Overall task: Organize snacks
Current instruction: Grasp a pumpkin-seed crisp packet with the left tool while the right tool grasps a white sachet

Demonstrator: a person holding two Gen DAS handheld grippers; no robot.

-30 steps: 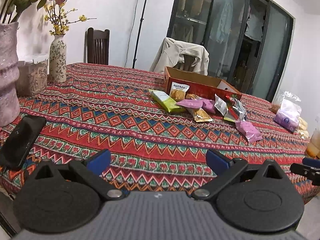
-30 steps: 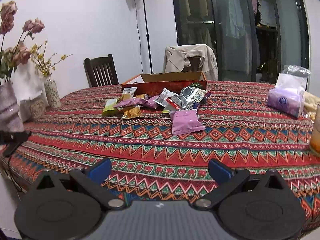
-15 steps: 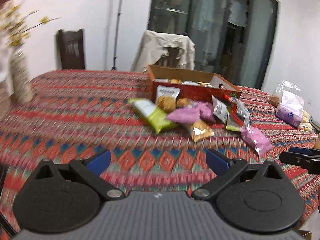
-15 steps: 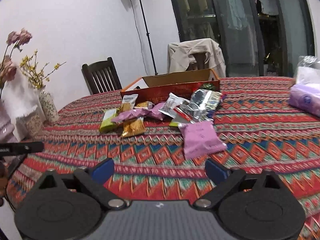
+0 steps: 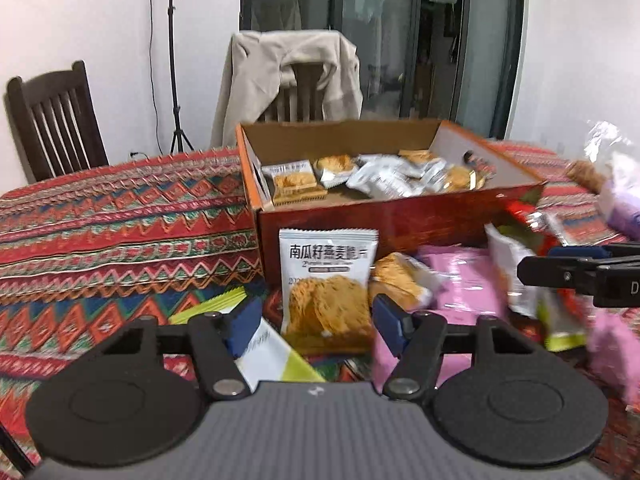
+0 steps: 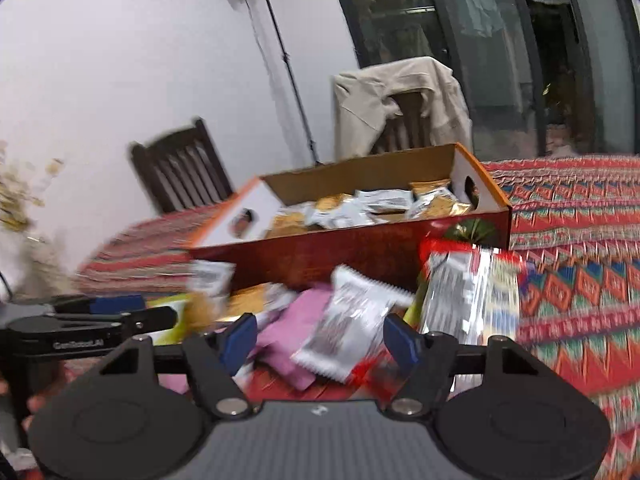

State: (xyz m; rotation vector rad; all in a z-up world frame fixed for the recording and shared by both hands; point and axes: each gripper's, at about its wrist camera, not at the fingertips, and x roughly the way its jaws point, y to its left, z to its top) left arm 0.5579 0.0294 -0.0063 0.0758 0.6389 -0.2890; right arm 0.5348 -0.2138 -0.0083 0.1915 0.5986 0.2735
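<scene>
A: Left claw [image 5: 316,320]?
B: Unclenched, jaws just narrowing astride a white oat-crisp sachet [image 5: 326,284] leaning on the red cardboard box [image 5: 400,220].
A: Right claw [image 6: 320,338]?
B: Likewise released, narrowing over a silver packet [image 6: 352,328] on the patterned desk [image 6: 580,280].

Left tongs [image 5: 316,320] and right tongs [image 6: 318,338] — jaws just narrowing, still apart.

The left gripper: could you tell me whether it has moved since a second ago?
Yes. The left gripper has advanced toward the red cardboard box, which now looms close, and its jaws have just been closing around the standing cookie packet.
</scene>
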